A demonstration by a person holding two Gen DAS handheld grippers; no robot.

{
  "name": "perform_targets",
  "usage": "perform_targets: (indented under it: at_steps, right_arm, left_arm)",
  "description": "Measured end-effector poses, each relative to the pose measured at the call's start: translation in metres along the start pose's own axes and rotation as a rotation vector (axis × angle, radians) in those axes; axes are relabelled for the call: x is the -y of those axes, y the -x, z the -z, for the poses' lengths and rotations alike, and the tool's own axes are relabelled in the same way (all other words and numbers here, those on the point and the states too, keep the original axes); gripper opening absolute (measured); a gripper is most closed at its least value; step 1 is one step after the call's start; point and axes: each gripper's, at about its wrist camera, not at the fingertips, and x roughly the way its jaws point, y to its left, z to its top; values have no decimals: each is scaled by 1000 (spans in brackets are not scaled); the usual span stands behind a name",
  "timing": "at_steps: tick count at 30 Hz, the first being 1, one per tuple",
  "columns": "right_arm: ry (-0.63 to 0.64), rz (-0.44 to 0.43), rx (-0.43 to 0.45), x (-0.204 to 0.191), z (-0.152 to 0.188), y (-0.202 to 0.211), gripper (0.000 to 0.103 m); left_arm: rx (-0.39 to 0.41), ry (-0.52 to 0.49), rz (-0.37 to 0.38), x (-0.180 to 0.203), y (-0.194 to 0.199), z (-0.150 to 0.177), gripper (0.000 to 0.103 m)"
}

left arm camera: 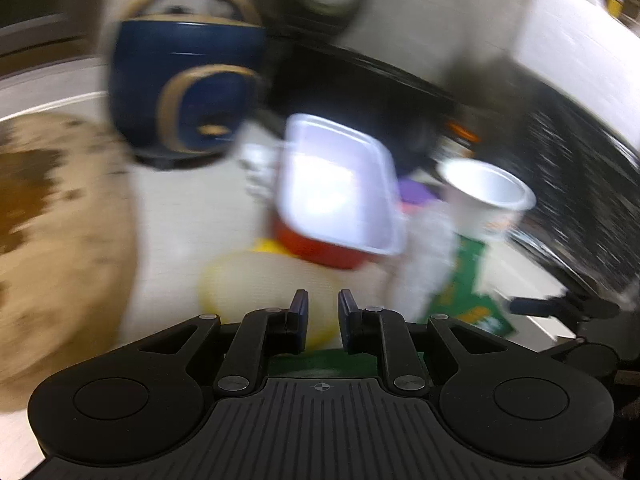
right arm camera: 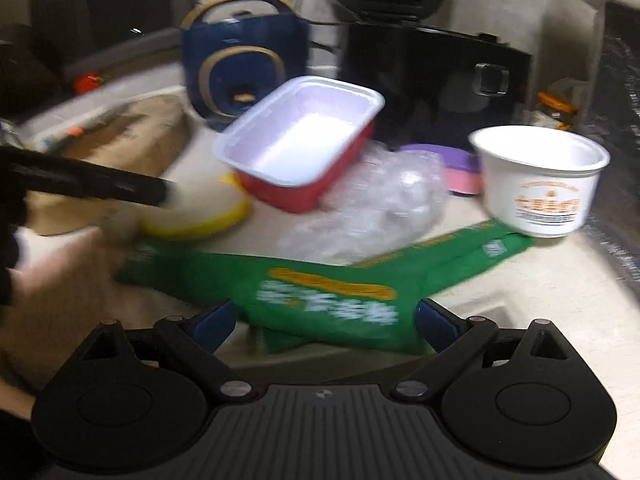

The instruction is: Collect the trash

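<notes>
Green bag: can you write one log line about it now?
right gripper: open, astride green bag | left gripper: by yellow lid, grip unclear | bag on counter

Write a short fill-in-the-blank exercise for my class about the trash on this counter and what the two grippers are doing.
1. The white tray has outer walls coloured ____.
2. The right gripper has its jaws spread around a ____ bag.
3. The white cup stands on one end of the ____ bag.
4. The left gripper points over a round lid with a ____ rim.

Missing words: red; green; green; yellow
</notes>
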Motion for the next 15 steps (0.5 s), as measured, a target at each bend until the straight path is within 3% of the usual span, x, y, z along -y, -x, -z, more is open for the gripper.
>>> perform_targets:
  at_steps: [5,8,10,15]
  right_arm:
    - [-70,167,10,22,-11,-26,97]
    - [-101,229,44,28,-23,-30,97]
    - [-124,208,77,27,-28,-24,97]
    - [-216,-13,107,23,-21,-4,97]
  left_arm:
    - [66,204,-184,-46,25,9,19]
    - [74,258,-210,-59,29,13,19]
    - [65,245,-207,-58,26,15,19]
    - [19,147,-188,-41,9,16,19]
